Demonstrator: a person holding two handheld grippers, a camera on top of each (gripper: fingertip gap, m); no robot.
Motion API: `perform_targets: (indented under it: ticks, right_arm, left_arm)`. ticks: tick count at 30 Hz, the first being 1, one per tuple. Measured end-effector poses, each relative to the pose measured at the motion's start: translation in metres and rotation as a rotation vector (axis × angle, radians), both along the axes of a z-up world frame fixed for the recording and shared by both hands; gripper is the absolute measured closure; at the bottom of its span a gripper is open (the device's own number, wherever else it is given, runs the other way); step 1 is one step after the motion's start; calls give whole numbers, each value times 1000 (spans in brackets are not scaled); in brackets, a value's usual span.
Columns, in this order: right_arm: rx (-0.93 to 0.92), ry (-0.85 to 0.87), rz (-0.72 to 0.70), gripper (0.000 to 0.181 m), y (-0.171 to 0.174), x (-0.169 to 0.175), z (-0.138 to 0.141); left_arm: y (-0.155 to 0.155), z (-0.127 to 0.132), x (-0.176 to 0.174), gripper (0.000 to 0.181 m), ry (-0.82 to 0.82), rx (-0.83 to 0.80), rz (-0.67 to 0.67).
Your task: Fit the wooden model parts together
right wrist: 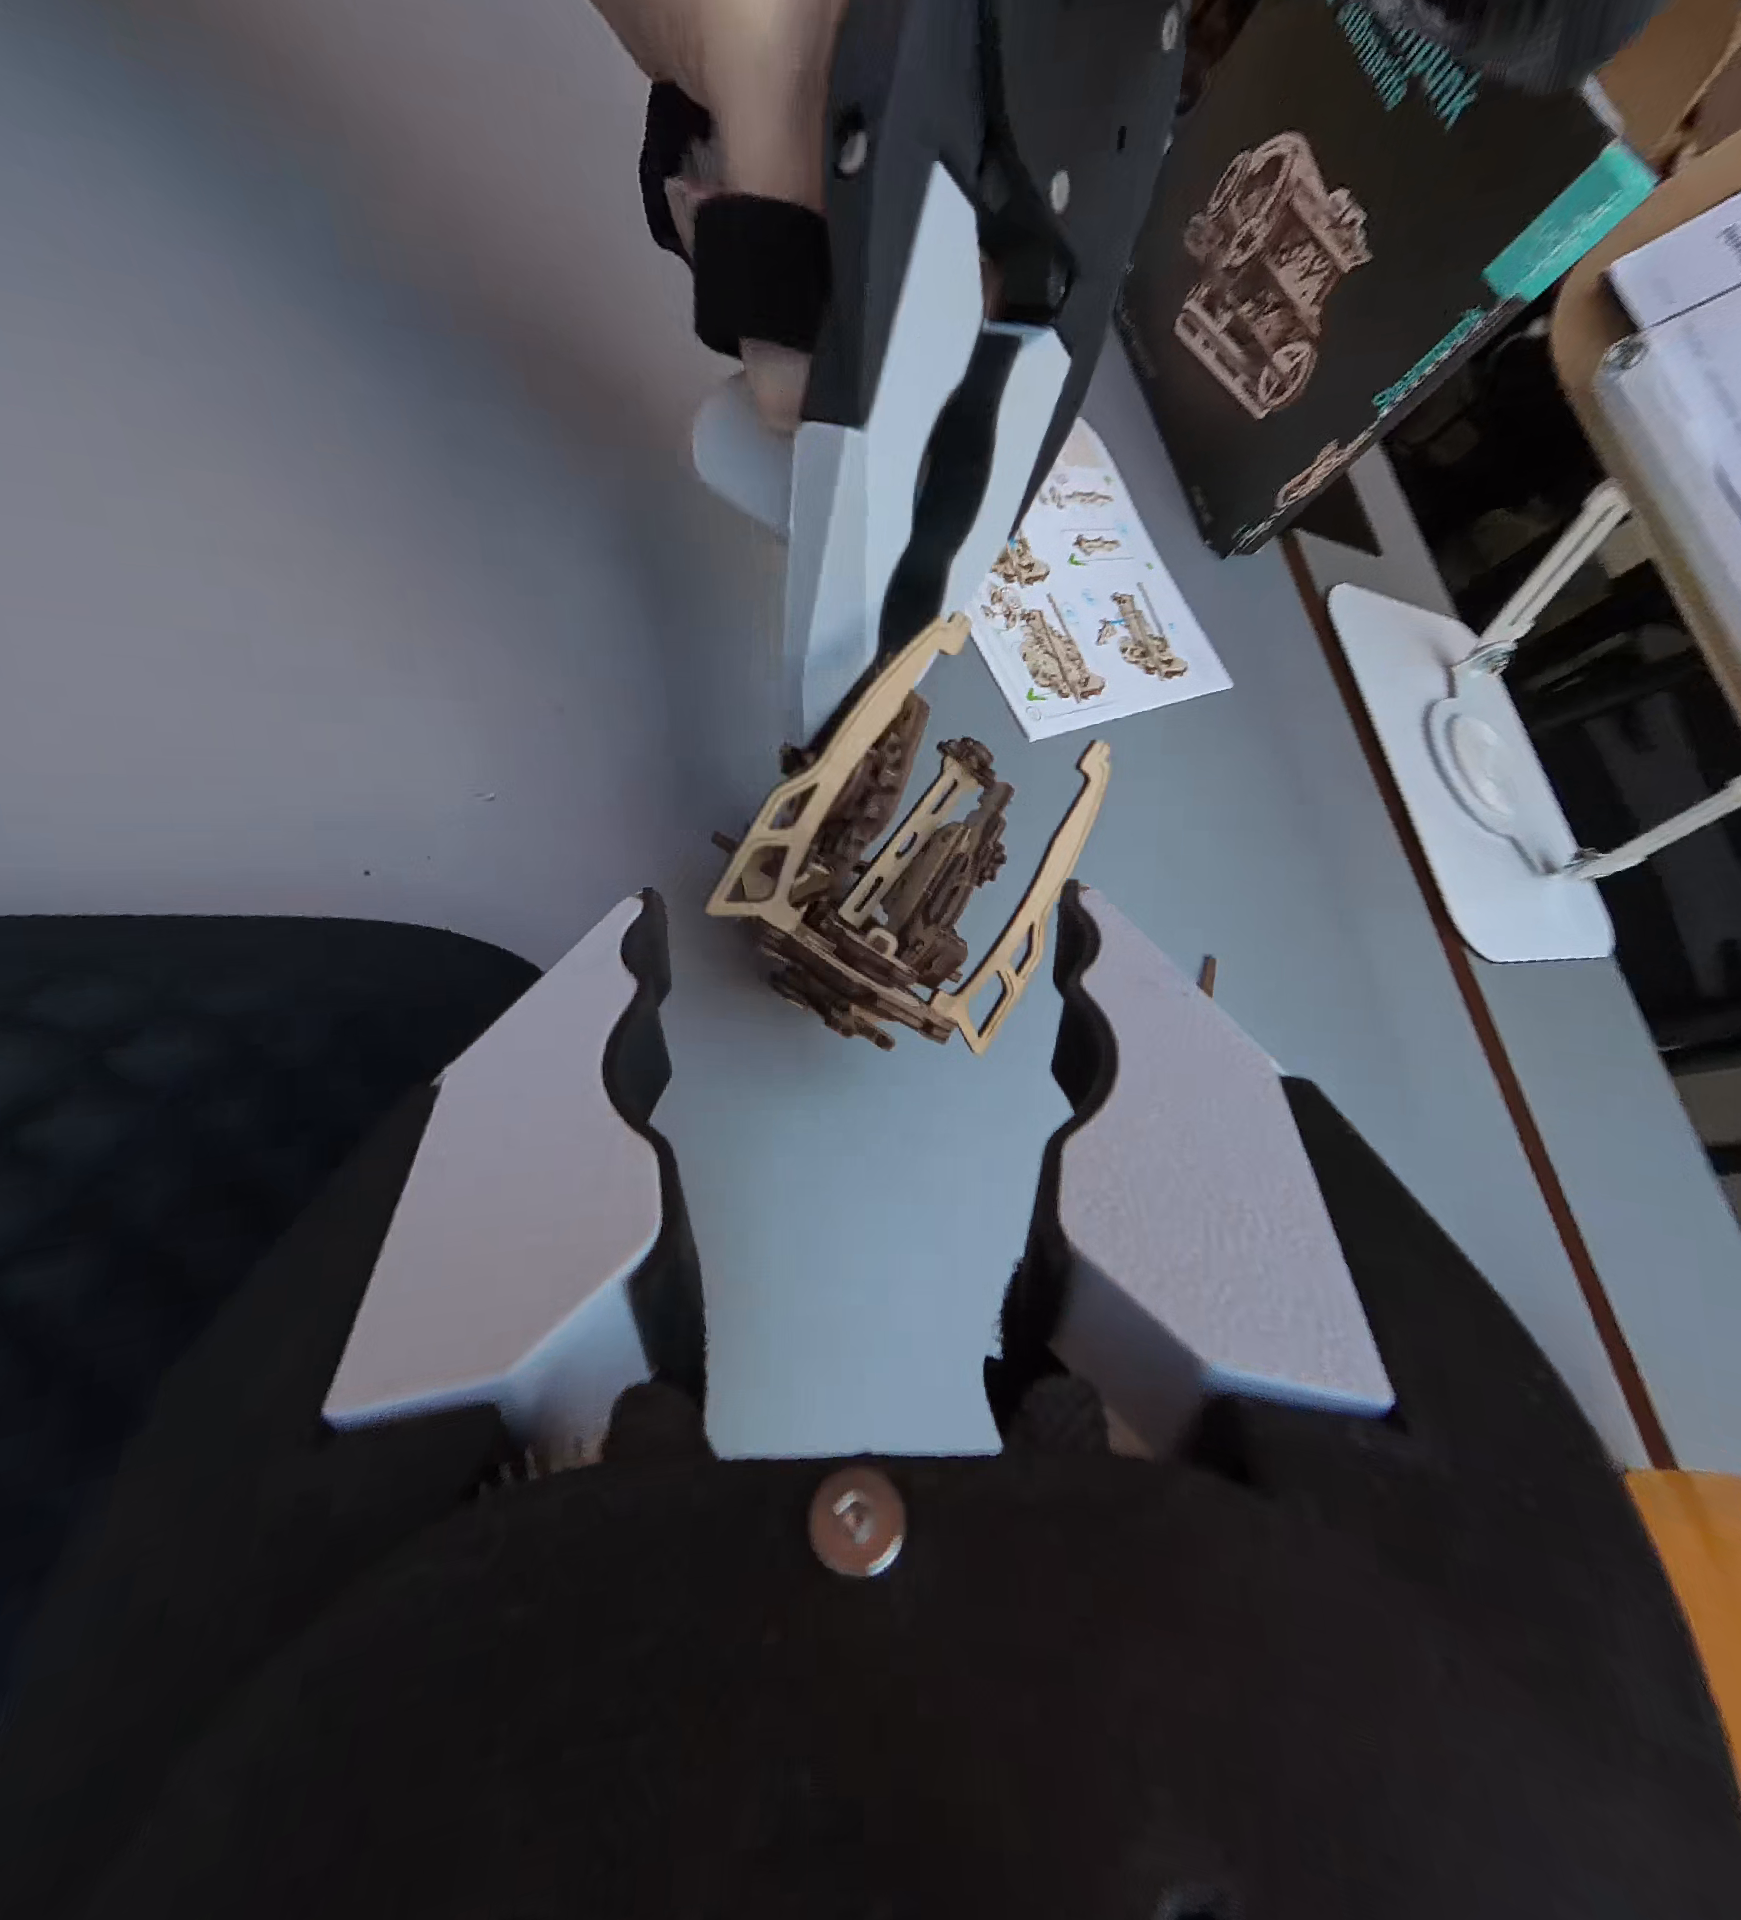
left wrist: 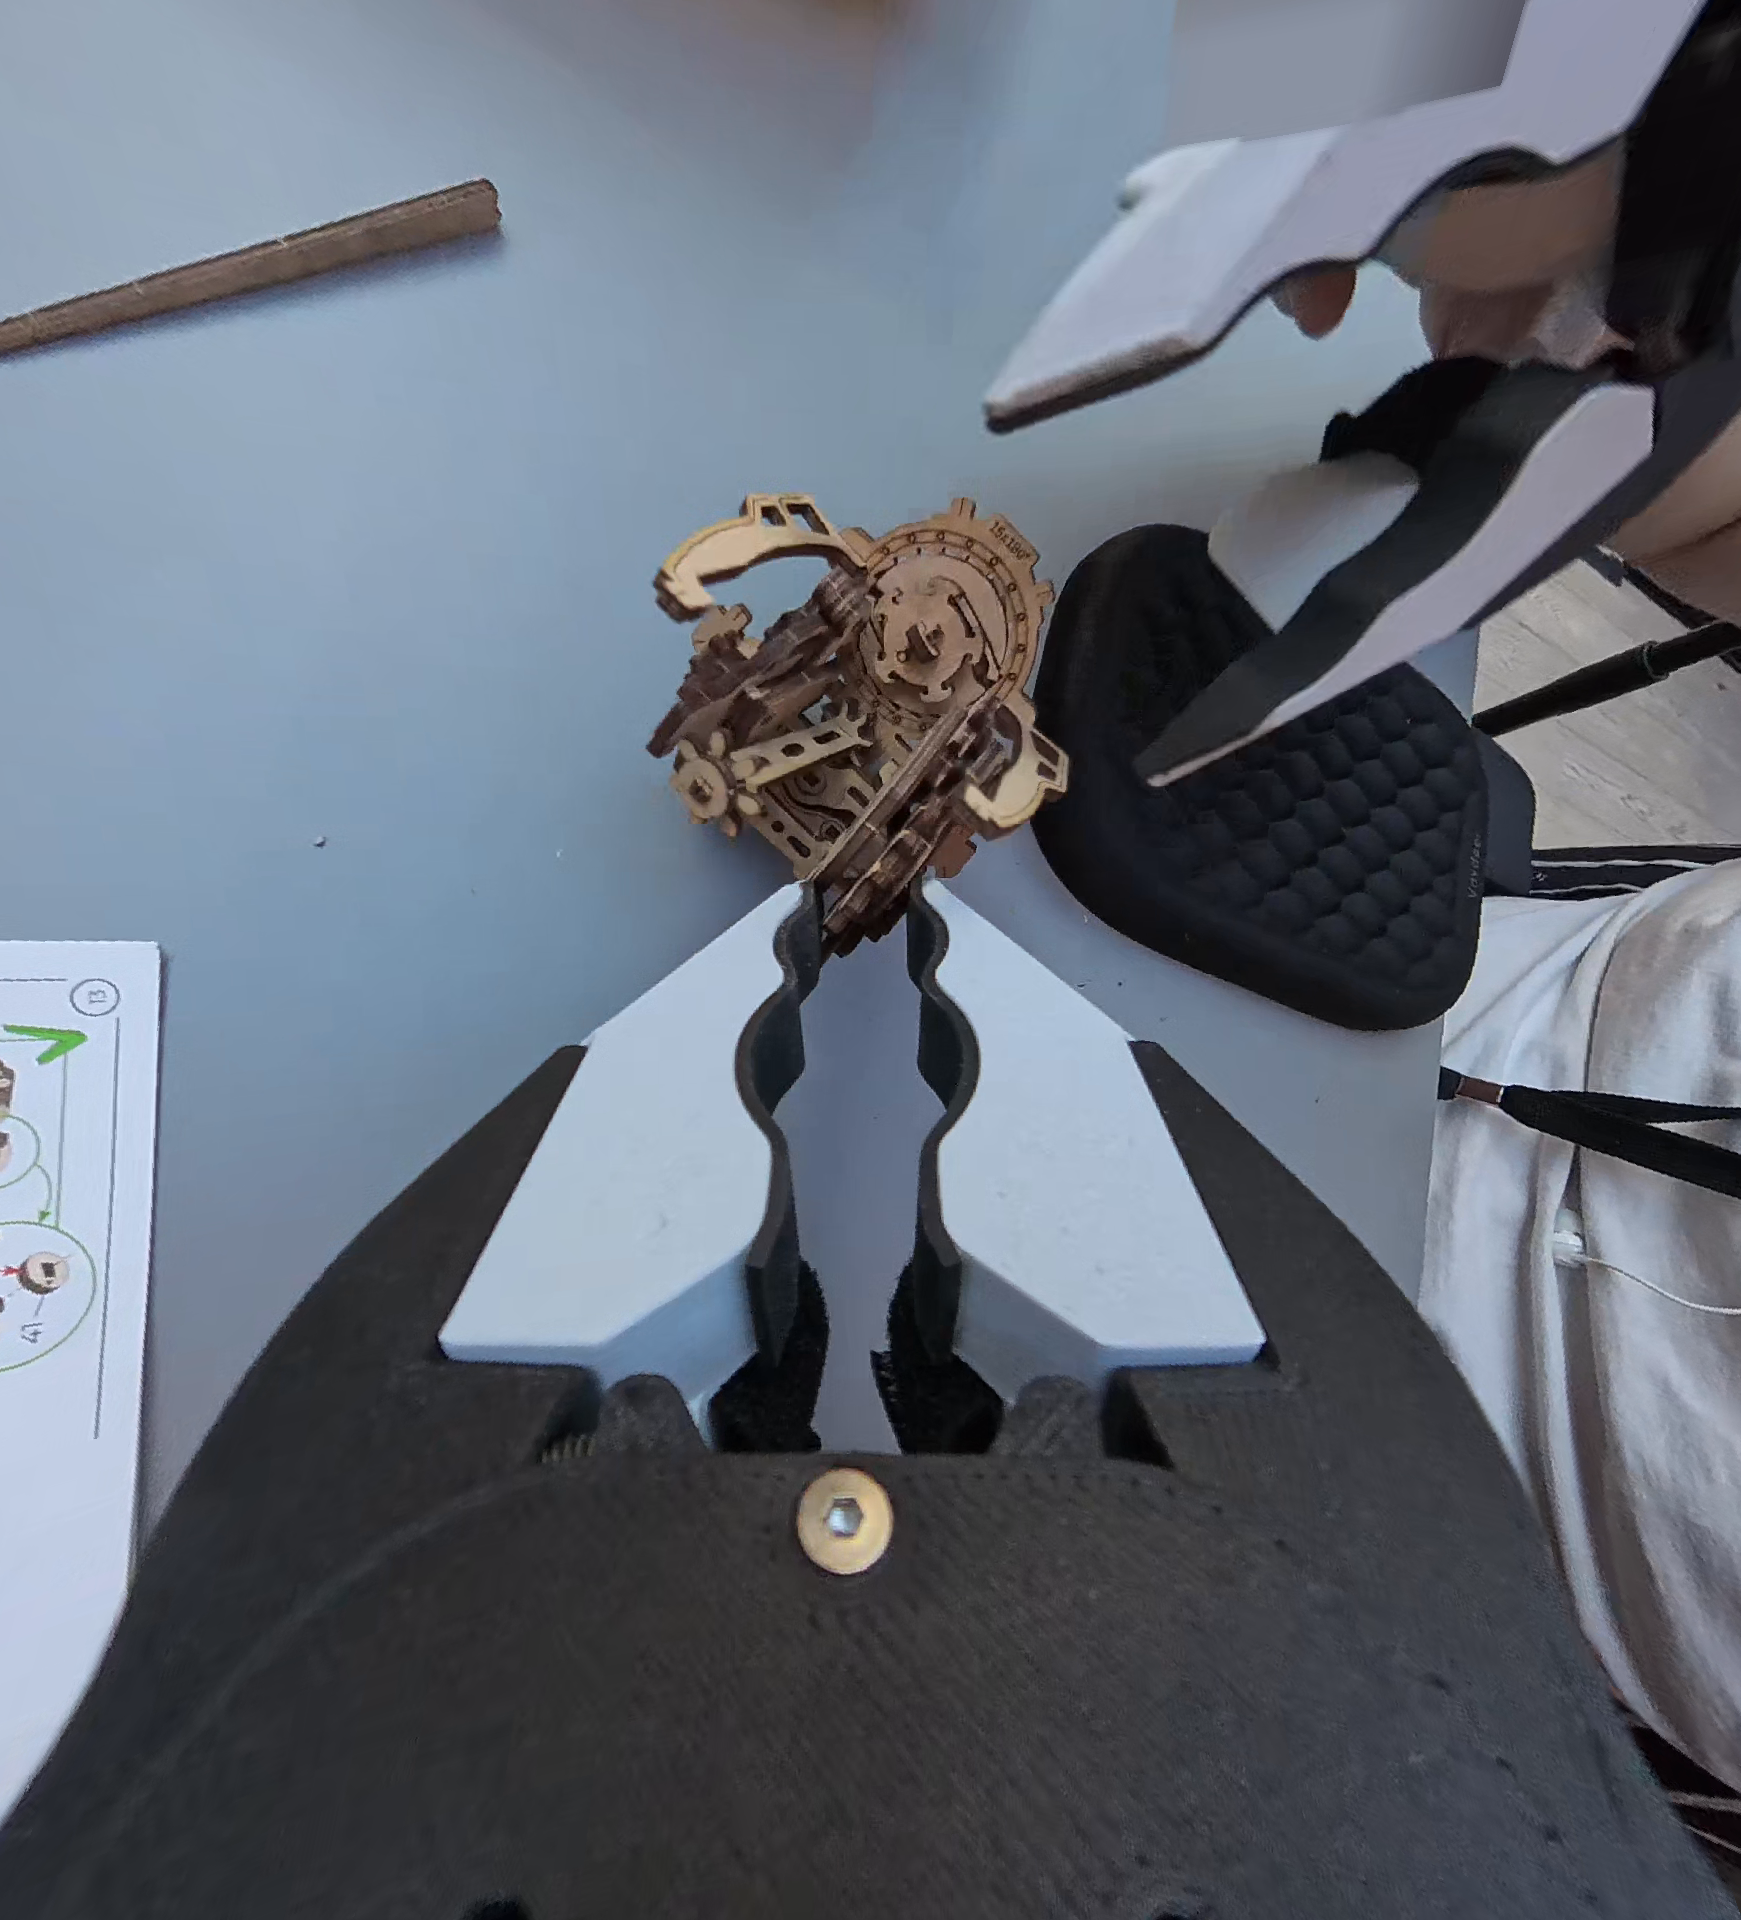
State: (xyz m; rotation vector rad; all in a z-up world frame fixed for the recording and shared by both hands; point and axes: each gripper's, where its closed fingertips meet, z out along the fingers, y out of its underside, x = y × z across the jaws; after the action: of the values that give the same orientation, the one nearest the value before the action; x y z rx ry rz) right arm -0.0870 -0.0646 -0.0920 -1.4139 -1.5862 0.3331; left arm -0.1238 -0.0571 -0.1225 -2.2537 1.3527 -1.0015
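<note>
A partly built wooden model (left wrist: 850,707) of gears and curved frames is held just above the grey table (left wrist: 378,623). My left gripper (left wrist: 861,906) is shut on the model's lower edge. In the right wrist view the left gripper (right wrist: 835,727) comes in from above and grips the model (right wrist: 887,883) at its far side. My right gripper (right wrist: 858,899) is open, with its fingertips on either side of the model's near end; I cannot tell if they touch it. It also shows in the left wrist view (left wrist: 1068,597), to the right of the model.
A dark wooden stick (left wrist: 222,270) lies at the far left. An instruction sheet (left wrist: 14,1247) lies on the table, also seen in the right wrist view (right wrist: 1094,603). A black textured pad (left wrist: 1313,831) lies by the table edge. A dark model box (right wrist: 1344,260) and a white stand base (right wrist: 1468,779) are beyond. My hands' fingertips stand some 6 cm from each other. Left tips and right tips are each some 15 cm from the dark wooden stick (left wrist: 222,270).
</note>
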Motion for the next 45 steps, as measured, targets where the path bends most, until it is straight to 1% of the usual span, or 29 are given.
perform_targets:
  ticks: [2,4,7,11,12,15,22,24,25,26,27,29,32,34,36,38,40,41,43,45]
  right_arm:
    - [78,4,-60,108,-5,-5,-2]
    - [104,-15,-121,109,-4,-8,-10]
    - [97,-15,-165,115,-2,-12,-19]
    - [43,-57,-186,121,8,-11,-34]
    - [35,-63,-183,123,9,-11,-37]
    - [74,-87,-207,139,20,-6,-39]
    - [116,-140,-122,141,26,-4,-39]
    - [97,-148,-100,142,27,-5,-38]
    - [78,-141,-93,146,28,-5,-37]
    - [47,-134,-75,154,28,-6,-37]
    - [21,-121,-74,157,30,-5,-35]
    - [-51,-91,-52,157,32,-6,-33]
    - [-92,-51,-48,151,41,-5,-29]
    - [-80,-28,-67,143,48,-4,-26]
    - [-62,3,-50,130,47,-6,-21]
    - [-7,11,-34,124,44,-9,-18]
    - [73,-34,-43,126,45,-9,-22]
    - [95,-63,-58,129,46,-8,-26]
    - [98,-106,-71,135,46,-7,-36]
    - [118,-122,-80,140,48,-7,-39]
  left_arm:
    - [1,0,1,167,15,-9,3]
    - [3,0,2,167,34,-15,6]
    - [5,0,3,167,65,-20,12]
    - [8,1,5,167,88,-54,35]
    - [8,1,5,167,90,-67,43]
    - [9,1,6,167,88,-117,69]
    - [14,1,7,167,70,-243,127]
    - [16,1,7,167,75,-263,136]
    - [19,2,7,167,79,-260,140]
    - [21,3,7,167,87,-249,137]
    - [23,3,6,167,98,-237,126]
    - [27,5,7,167,108,-230,123]
    - [33,4,8,166,107,-259,144]
    - [36,4,8,166,93,-306,168]
    - [38,3,8,167,76,-355,185]
    - [37,2,9,167,64,-394,190]
    - [35,1,10,167,63,-412,187]
    - [35,1,10,167,65,-411,187]
    - [36,2,9,167,74,-401,183]
    - [37,2,10,167,79,-395,183]
